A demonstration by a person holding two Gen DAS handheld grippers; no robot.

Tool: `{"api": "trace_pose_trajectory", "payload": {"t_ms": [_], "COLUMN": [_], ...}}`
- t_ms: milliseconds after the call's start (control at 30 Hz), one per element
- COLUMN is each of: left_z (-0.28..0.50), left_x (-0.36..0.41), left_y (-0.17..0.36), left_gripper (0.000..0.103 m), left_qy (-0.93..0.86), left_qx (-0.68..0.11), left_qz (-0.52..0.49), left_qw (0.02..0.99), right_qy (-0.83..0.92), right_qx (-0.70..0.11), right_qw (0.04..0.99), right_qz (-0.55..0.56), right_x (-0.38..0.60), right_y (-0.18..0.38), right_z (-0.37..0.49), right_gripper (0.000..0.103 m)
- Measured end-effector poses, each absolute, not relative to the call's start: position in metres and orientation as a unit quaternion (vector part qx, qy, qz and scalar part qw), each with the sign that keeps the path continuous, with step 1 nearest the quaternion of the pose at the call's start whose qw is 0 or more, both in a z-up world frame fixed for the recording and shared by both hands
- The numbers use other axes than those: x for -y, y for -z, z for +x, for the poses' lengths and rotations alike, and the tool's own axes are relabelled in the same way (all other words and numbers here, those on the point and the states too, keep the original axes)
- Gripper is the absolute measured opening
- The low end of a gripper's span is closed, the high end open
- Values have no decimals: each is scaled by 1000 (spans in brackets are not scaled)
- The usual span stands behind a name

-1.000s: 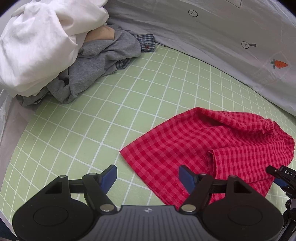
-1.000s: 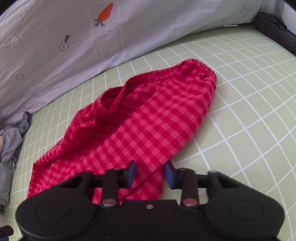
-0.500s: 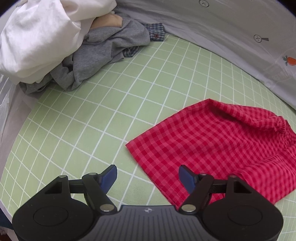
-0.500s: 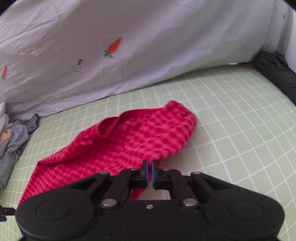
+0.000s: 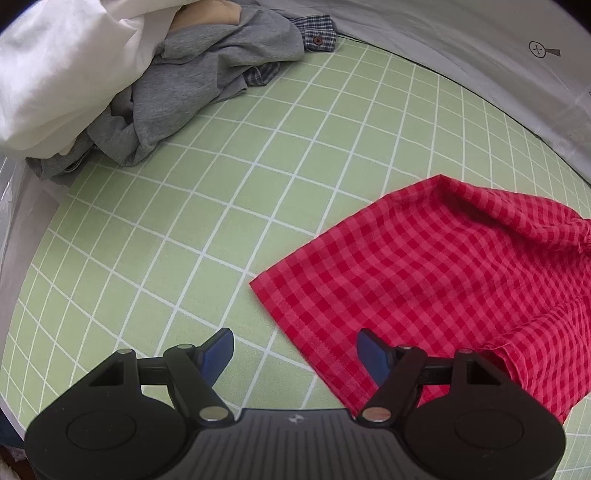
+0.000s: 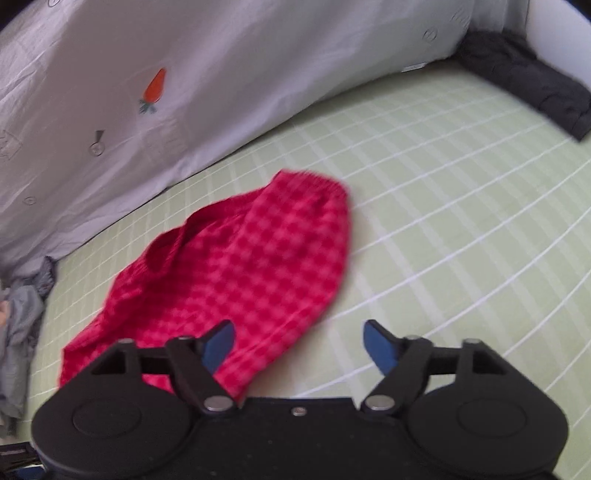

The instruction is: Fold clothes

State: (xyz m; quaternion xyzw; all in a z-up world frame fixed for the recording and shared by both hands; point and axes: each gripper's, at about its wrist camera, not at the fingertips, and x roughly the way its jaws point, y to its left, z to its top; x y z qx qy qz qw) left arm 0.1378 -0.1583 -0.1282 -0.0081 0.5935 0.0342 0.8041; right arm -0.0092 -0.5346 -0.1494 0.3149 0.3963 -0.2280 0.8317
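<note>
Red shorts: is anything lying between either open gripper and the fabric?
Nothing visible. The left gripper is open at the near hem of the red shorts, with only bare green mat around it. The right gripper is open at their near edge. The clothes pile lies well aside.

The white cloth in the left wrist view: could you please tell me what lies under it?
Under the white cloth a crumpled grey garment sticks out, with a blue plaid piece and something tan beside it. How far they run beneath, or what else is there, is covered.
</note>
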Motion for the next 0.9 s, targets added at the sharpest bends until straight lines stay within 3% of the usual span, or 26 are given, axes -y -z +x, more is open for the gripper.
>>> {"api": "trace_pose_trajectory", "payload": {"t_ms": [100,133,200,267,500,633,700,767,900], "left_z": [138,138,137,136,138,144,148,151,158], "left_x": [161,162,163,163,160,152,149,147,144], "left_y": [128,128,128,127,119,116,119,124,133], "left_gripper": [76,76,76,76,76,76,78,78,78], "left_qy": [-27,-24,-20,-18,-23,-37,-42,-47,-57], "left_qx": [-592,-593,-594,-594,-582,-578,-582,-587,-596], "left_qz": [-3,-2,1,3,11,11,11,13,15], "left_qw": [805,805,804,804,813,815,812,808,801], "right_qy": [209,202,184,171,198,307,315,315,314], "right_qx": [-409,-413,-416,-410,-373,-408,-426,-431,-441], "right_qw": [817,814,817,825,852,839,827,816,791], "right_qz": [349,355,355,350,308,188,188,220,285], "right_x": [522,518,511,508,536,564,573,573,573], "right_y": [159,161,160,155,106,105,114,125,149], "right_z": [1,4,8,6,-27,-37,-39,-42,-49], "right_gripper": [81,77,49,1,0,3,15,57,63]}}
